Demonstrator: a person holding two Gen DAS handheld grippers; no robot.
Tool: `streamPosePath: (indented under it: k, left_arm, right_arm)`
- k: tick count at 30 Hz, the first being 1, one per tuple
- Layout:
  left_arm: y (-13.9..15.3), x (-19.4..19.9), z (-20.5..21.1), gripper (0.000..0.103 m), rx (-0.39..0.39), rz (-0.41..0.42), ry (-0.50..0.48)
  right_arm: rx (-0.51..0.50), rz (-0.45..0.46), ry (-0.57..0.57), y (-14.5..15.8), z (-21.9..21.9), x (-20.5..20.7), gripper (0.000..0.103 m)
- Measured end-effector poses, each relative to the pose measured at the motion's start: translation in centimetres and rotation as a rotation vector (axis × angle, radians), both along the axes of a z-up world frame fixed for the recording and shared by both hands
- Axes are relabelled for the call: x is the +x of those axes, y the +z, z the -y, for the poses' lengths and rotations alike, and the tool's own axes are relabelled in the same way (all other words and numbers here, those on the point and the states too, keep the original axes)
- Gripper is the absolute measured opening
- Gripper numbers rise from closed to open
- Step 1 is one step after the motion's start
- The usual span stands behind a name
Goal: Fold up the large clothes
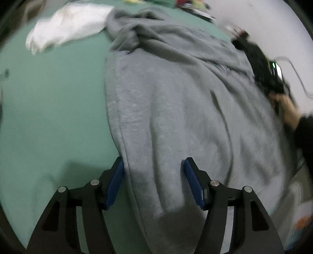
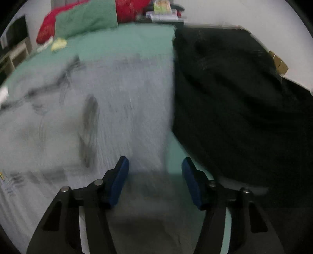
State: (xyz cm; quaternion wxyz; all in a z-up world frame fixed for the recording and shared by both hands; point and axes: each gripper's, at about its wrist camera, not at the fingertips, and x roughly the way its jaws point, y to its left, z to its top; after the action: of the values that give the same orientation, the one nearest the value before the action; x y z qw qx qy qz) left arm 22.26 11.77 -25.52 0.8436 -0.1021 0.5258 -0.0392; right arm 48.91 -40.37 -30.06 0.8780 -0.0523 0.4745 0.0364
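Note:
A large grey sweatshirt lies spread on a green bed sheet, with a bunched part at its far end. My left gripper is open, its blue pads straddling the garment's near left edge just above it. In the right wrist view the same grey sweatshirt shows blurred. My right gripper is open and empty over the garment's right edge, where a strip of green sheet shows. The right hand and its gripper also show in the left wrist view.
A white garment lies at the far left of the bed. A black garment lies right of the grey one. A green pillow and a red one sit at the bed's head. A white wall bounds the far side.

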Motion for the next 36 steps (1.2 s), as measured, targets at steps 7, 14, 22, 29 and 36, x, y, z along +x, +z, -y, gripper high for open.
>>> streamPosePath:
  k: [7, 14, 22, 29, 36]
  left_arm:
    - [1.2, -2.0, -0.6, 0.013, 0.033, 0.02, -0.015]
    - [5.8, -3.9, -7.5, 0.051, 0.006, 0.122, 0.209]
    - [5.1, 0.9, -10.9, 0.06, 0.068, 0.147, 0.358]
    - [2.6, 4.4, -11.4, 0.06, 0.066, 0.107, 0.379]
    - [3.0, 4.9, -10.9, 0.06, 0.028, 0.126, 0.355]
  right_arm:
    - [-0.147, -0.001, -0.027, 1.5, -2.0, -0.7, 0.057]
    - [-0.209, 0.178, 0.126, 8.1, -6.5, 0.1, 0.073]
    - [0.016, 0.118, 0.108, 7.9, -16.3, 9.2, 0.073]
    - [0.125, 0.015, 0.051, 2.6, -22.7, 15.4, 0.073]
    - [0.004, 0.154, 0.1, 7.3, -25.0, 15.0, 0.008]
